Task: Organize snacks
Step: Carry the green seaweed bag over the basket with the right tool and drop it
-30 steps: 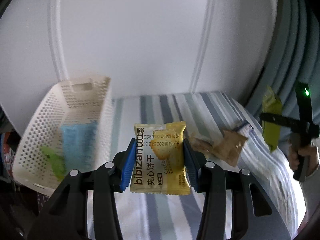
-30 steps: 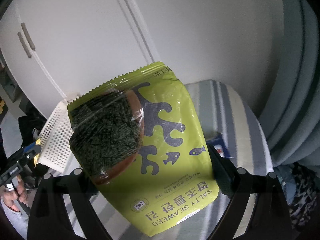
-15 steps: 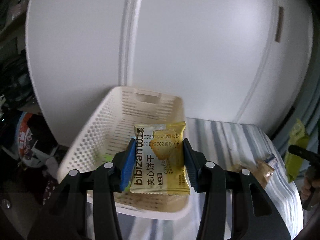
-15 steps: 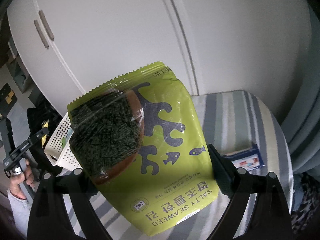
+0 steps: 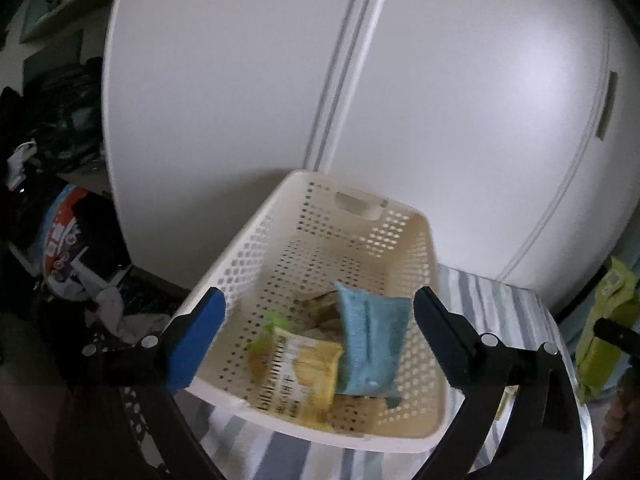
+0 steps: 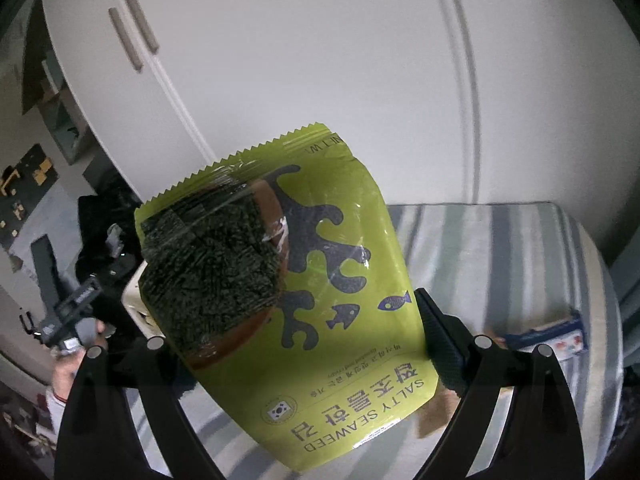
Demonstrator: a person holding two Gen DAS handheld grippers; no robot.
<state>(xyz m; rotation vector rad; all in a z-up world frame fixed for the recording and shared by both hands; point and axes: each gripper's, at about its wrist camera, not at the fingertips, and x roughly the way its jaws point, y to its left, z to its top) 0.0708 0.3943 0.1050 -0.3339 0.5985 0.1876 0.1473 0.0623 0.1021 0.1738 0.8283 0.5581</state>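
Above the white perforated basket (image 5: 400, 248) hangs the left hand-held gripper (image 5: 316, 336), its two fingers spread wide apart with nothing between them; one blue pad (image 5: 196, 332) stands over the basket's left wall, the dark pad over its right side. Inside the basket lies the yellow biscuit packet (image 5: 300, 376), close to the near wall and slightly blurred; just to the right of it, touching it, rests a light blue packet (image 5: 372, 340), and behind the yellow one shows a small green wrapper (image 5: 272, 320) and a brownish one that I cannot make out well. The basket stands on a striped cloth (image 5: 480, 292), at its left end, in front of white cabinet doors (image 5: 280, 80).

To the right of the basket, well apart from it, the right hand-held gripper (image 6: 296, 344) is clamped on a green seaweed bag (image 6: 304, 280); the bag stands up between the jaws, a little tilted, and is held in the air over the striped cloth. Further right from the basket, on the cloth, lies a small blue and white packet (image 6: 548, 336); a brown wrapper beside it is mostly hidden behind the gripper finger. From the right wrist view, only a corner of the basket is seen behind the bag, with the person's hand (image 6: 76, 356) gripping the left tool beside it.
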